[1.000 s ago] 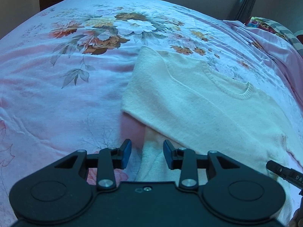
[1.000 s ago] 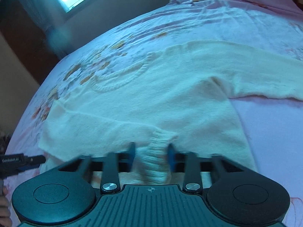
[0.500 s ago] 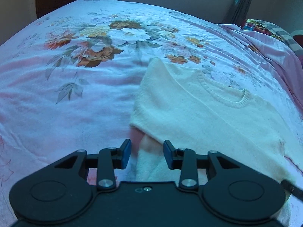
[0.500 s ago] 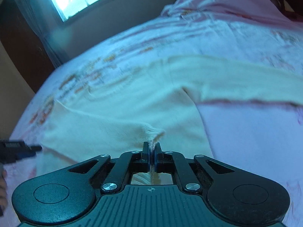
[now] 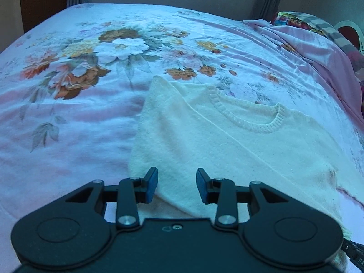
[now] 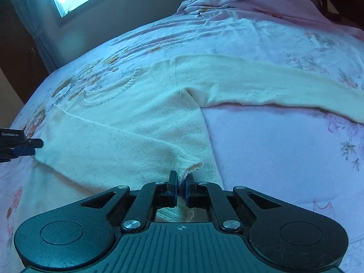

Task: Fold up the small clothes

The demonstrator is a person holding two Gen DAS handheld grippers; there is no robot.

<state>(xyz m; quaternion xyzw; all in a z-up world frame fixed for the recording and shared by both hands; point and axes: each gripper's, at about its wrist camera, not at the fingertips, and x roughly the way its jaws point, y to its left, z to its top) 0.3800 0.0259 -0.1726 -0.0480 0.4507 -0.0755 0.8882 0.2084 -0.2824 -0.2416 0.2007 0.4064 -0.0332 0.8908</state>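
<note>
The right gripper (image 6: 181, 182) had just pinched shut on the cuff (image 6: 190, 167), so the sleeve could be folded; the left gripper (image 5: 177, 185) hung part-open, empty, over the sweater (image 5: 227, 141).

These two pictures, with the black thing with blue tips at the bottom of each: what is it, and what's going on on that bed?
Each black thing is a hand-held two-finger gripper; a person carries one in each hand, with a camera on it looking forward along its fingers. One picture comes from the left gripper, the other from the right gripper. On the flowered bedspread lies a cream sweater, one sleeve already folded across its body. The right gripper is shut on that sleeve's cuff. The left gripper's jaws stand apart, pinching nothing.
</note>
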